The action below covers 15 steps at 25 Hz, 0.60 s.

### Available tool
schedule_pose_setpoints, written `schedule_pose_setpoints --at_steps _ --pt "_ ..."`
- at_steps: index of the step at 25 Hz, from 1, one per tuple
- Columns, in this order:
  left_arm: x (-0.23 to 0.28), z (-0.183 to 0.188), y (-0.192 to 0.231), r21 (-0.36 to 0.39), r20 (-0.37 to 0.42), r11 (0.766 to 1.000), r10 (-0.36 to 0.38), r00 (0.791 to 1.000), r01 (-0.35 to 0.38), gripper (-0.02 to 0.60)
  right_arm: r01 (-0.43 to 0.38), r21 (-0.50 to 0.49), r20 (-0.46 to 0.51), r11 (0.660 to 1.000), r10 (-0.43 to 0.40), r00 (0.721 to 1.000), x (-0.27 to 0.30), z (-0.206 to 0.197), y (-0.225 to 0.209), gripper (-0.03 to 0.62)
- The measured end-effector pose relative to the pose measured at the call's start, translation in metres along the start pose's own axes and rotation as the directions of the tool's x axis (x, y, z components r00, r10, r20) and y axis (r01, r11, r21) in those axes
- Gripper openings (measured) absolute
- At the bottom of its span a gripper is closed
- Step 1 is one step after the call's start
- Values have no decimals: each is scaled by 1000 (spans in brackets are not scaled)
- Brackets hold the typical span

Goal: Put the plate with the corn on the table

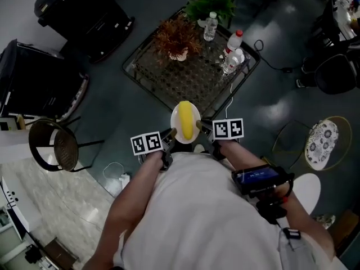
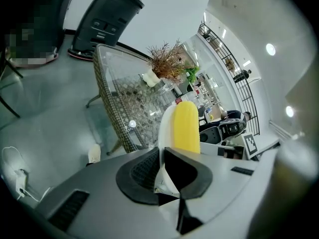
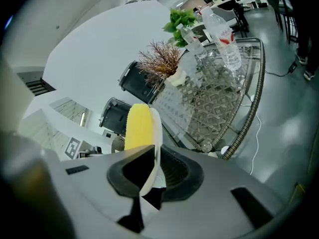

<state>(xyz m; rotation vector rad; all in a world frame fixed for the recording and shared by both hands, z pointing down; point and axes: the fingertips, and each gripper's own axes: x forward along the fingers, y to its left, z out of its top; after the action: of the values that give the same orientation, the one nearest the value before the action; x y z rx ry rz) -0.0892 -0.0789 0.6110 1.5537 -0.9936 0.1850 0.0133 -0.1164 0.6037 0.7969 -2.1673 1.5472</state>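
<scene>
One person in a white shirt, two arms out front, one gripper in each hand, one marker cube on each. One black device (image 1: pixel 256 178) is strapped on the right forearm.

Left gripper (image 1: pixel 169 135) (image 2: pixel 162 171): jaws clamped on the left rim of the plate (image 1: pixel 194 112) (image 2: pixel 166 128); the rim sits squeezed between the two pads. Right gripper (image 1: pixel 201 127) (image 3: pixel 152 171): same, jaws pinched on the right rim of that plate (image 3: pixel 156 128). So there are two grips on one white plate.

One yellow corn (image 1: pixel 184 121) (image 2: pixel 186 126) (image 3: pixel 138 126) lies along the middle of the plate, with the two grippers on either side of it. The plate is held up in the air at the near corner of the table (image 1: pixel 191 86), not set down on it.

Floor on both sides: one round wicker chair (image 1: pixel 56 145) to the left, one chair with a patterned cushion (image 1: pixel 322 142) to the right, both well apart from the table.

One table, glass top with a woven frame under it. On its far half:
- one reddish dry plant (image 1: pixel 175 38) in a white pot
- one green plant (image 1: pixel 211 3) at the far corner
- three clear plastic bottles: one (image 1: pixel 210 26) just beside the green plant, one with a red cap (image 1: pixel 234 40), and one (image 1: pixel 232 61) close to that at the right edge

Far left, past the table, are two big black boxes (image 1: pixel 79 7) (image 1: pixel 34 77) on the floor.
</scene>
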Motion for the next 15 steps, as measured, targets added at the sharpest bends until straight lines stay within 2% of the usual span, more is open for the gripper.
schedule_pose_setpoints --at_steps 4,11,15 --pt "2 10 6 -1 -23 1000 5 1000 -5 37 3 19 -21 1000 -3 1000 11 4 1 46" --pt "14 41 25 -18 -25 1000 9 1000 -9 37 11 27 -35 1000 -10 999 41 30 -6 46" --pt "17 46 32 -22 -23 1000 9 1000 -10 37 7 26 -39 1000 -6 999 50 34 -8 46"
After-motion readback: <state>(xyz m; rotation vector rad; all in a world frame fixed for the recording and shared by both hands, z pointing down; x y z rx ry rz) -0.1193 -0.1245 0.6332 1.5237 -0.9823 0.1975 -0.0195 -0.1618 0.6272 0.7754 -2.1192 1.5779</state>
